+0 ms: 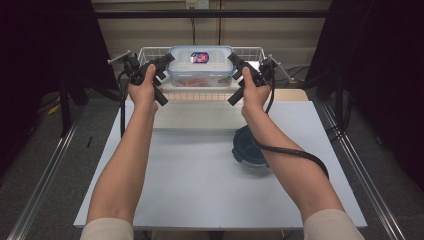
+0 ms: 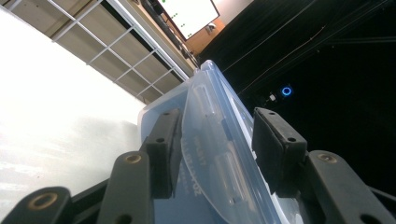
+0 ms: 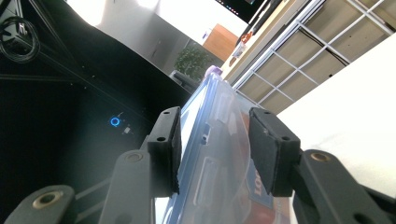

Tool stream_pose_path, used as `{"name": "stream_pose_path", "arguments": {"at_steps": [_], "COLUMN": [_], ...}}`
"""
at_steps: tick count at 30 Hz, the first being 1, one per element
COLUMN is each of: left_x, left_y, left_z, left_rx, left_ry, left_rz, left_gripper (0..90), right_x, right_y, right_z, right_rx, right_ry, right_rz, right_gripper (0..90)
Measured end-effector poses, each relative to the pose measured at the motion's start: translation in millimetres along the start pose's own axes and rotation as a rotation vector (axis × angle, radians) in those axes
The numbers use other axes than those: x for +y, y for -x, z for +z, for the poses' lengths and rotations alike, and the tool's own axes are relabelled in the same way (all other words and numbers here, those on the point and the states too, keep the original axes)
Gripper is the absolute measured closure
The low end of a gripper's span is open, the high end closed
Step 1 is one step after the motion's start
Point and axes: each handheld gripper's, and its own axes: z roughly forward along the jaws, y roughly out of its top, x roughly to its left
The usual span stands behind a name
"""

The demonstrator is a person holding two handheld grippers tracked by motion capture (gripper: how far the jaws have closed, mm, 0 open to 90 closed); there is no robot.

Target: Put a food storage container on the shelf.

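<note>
A clear plastic food box (image 1: 200,67) with a clip-on lid and a red and blue label stands in the wire basket (image 1: 150,52) at the back of the table. Red contents show through its wall. My left gripper (image 1: 168,60) is at the box's left end and my right gripper (image 1: 233,60) at its right end. In the left gripper view the lid's side flap (image 2: 210,140) stands between the pads of the left gripper (image 2: 215,140), with a gap at the right pad (image 2: 275,154). In the right gripper view the other flap (image 3: 219,135) sits loosely inside the open right gripper (image 3: 215,144).
A white board (image 1: 200,117) lies in front of the basket. A dark blue round lid (image 1: 245,147) rests on the pale table (image 1: 190,185) under my right forearm. Black curtains hang on both sides, and metal rails run along the table's flanks.
</note>
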Motion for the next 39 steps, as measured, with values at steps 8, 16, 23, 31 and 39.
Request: {"name": "stream_pose_path", "arguments": {"at_steps": [8, 16, 23, 31, 39], "left_x": [0.4, 1.4, -1.4, -13.3, -22.5], "left_y": [-0.4, 4.1, 13.8, 15.5, 23.7], "left_z": [2.2, -3.4, -11.5, -23.5, -36.2], "left_rx": [0.017, 0.033, 0.038, 0.037, 0.021], "left_ry": [-0.006, -0.005, -0.009, -0.006, -0.013], "left_rz": [0.031, 0.080, 0.124, 0.125, 0.162], "left_gripper": [52.6, 47.1, 41.2, 37.3, 32.0], "right_x": [0.5, -0.4, -1.4, -2.3, -6.3], "right_y": [1.2, -1.5, -5.4, -0.7, -0.9], "right_z": [2.8, -2.5, -11.1, -30.3, -48.0], "right_rx": [-0.004, -0.001, 0.019, 0.030, 0.054], "right_ry": [0.000, 0.009, 0.001, 0.002, -0.015], "right_rz": [-0.011, -0.075, -0.092, -0.093, -0.096], "right_gripper": [53.7, 48.7, 40.5, 35.1, 31.9]}}
